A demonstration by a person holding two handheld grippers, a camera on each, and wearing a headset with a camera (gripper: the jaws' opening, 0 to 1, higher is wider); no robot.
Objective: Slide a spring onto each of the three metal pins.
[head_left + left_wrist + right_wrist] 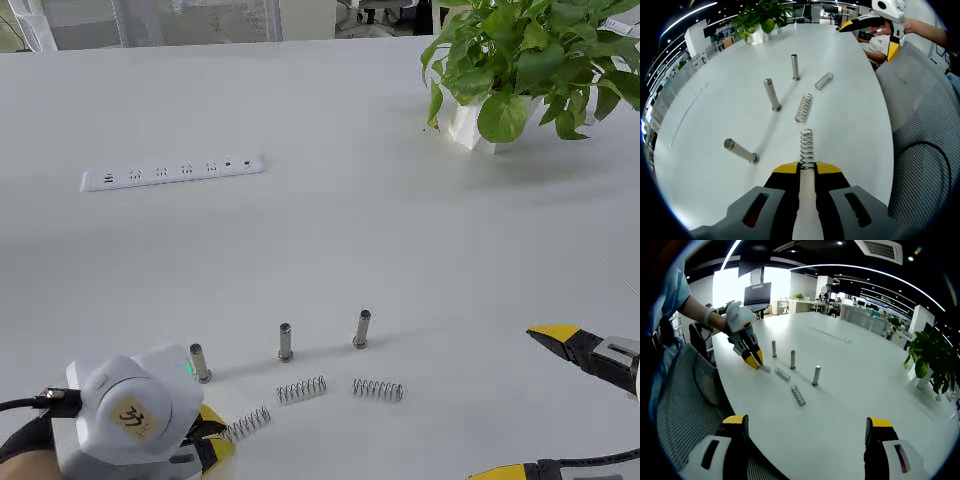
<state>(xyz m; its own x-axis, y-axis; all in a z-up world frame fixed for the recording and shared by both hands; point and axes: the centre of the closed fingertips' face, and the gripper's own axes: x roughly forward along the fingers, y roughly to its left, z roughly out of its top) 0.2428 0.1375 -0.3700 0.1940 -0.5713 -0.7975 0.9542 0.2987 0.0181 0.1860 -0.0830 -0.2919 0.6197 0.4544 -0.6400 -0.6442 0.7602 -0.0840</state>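
Right now our left gripper (807,167) has its jaws drawn together on one end of the nearest spring (806,145). The spring runs straight out ahead of the fingertips and lies along the white table (850,130). We judge the end grip deliberate, since it leaves the open far end free to go over a pin top. Just to the left of those fingertips, as the left gripper view has it, stands the nearest pin (740,151), bare and upright on its base, so it looks the likely first target. Farther ahead of the fingers stand the middle pin (772,94) and the far pin (795,67), also bare, set in a row and apart from each other, which leaves the jaws room to work. The middle spring (803,107) and the far spring (824,80) lie flat beyond the fingertips, to the right of the pin row, touching no pin and no gripper. Our right gripper (806,422) hangs well off from the springs with its jaws spread wide and nothing between them, probably kept clear of the work. No spring sits on a pin, so we take the task as barely begun; the next move calls for lifting this spring and turning it upright over a pin.
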